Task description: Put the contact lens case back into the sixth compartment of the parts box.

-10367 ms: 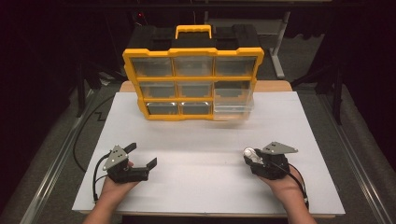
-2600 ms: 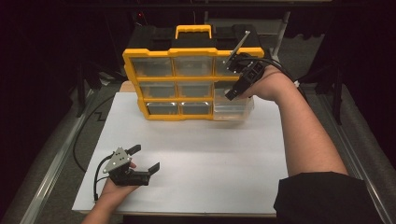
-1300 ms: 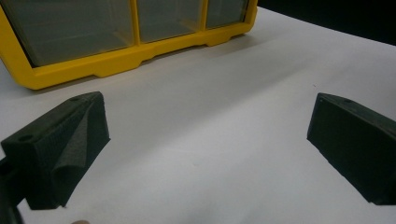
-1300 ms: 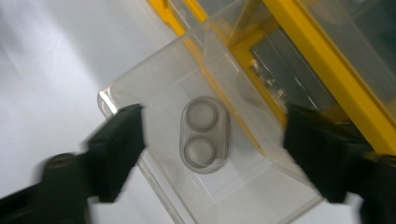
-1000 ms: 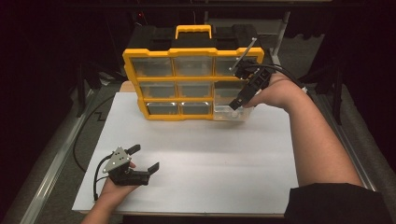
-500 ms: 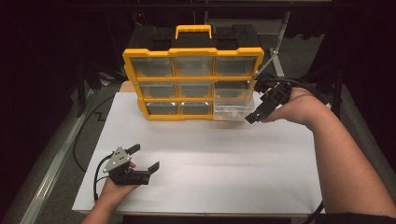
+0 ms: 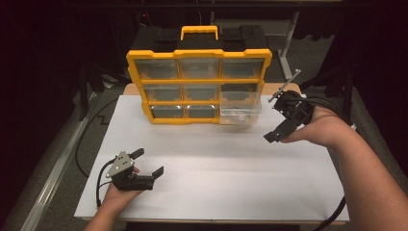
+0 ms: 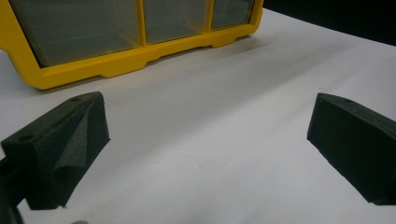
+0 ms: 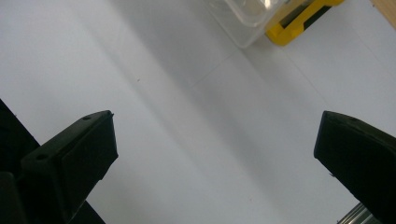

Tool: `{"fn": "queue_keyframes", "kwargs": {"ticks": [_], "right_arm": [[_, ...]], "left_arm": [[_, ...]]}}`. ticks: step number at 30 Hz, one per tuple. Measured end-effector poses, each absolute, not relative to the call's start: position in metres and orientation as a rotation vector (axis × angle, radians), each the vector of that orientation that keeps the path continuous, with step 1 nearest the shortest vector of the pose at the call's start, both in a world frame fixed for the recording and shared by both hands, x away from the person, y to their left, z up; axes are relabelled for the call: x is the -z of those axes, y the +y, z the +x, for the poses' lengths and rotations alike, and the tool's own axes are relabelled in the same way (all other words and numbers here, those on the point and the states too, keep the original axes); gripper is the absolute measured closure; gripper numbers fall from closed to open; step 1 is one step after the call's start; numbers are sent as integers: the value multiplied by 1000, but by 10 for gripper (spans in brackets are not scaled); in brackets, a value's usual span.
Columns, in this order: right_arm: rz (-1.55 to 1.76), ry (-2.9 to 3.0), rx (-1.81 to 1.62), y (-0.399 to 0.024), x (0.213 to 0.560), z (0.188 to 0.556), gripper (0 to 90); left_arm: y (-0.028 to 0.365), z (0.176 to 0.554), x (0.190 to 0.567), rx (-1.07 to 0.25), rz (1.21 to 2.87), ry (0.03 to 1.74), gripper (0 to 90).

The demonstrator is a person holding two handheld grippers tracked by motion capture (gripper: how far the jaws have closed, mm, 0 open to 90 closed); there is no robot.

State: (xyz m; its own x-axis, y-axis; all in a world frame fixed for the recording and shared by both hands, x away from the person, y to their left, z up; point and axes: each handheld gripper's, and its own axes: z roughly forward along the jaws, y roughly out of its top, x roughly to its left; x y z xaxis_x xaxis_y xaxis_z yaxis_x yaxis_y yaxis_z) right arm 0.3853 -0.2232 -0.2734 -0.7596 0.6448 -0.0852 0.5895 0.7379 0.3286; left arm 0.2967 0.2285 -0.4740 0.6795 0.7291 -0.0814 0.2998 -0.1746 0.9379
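Fingers of the left gripper [image 7: 146, 162] stand wide apart with nothing between them, resting low on the white sheet [image 7: 216, 183] at the near left of the desk; the hand [image 7: 115, 197] that holds it has kept its place through all the earlier pictures. In the left gripper view the two black fingers [image 8: 60, 149] frame bare white sheet, with the lower edge of the yellow organizer [image 8: 116, 65] ahead of them.

At the far middle of the desk the organizer [image 7: 198, 84] stands upright, its black handle side up, showing three rows of clear-fronted drawers. The clear drawer [image 7: 240, 113] at its lower right sticks out toward the person, pulled partly from its slot – at the start of the recording it already stood out a little, and it has stayed out since the right hand left it.

Right of the organizer, the right gripper [image 7: 281, 122] hangs above the sheet, near the drawer but apart from it. A second ago it was at the drawer's front; half a second ago it had drawn off to the right, and now it sits farther right and lower. Its fingers have just been opening and stand spread – nothing is between them. The right gripper view shows both fingers [image 9: 74, 154] over blank sheet, with the drawer's clear corner [image 9: 247, 18] and a bit of yellow frame at the top.
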Motion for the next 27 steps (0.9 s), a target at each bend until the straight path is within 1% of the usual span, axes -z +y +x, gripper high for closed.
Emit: {"fn": "queue_keyframes", "kwargs": {"ticks": [10, 27], "right_arm": [[999, 2762, -367, -229, 303, 369, 4], [1043, 2751, -277, -230, 382, 364, 4]], "left_arm": [[228, 297, 474, -474, 1760, 827, 2], [229, 297, 474, -474, 1763, 832, 2]]}}
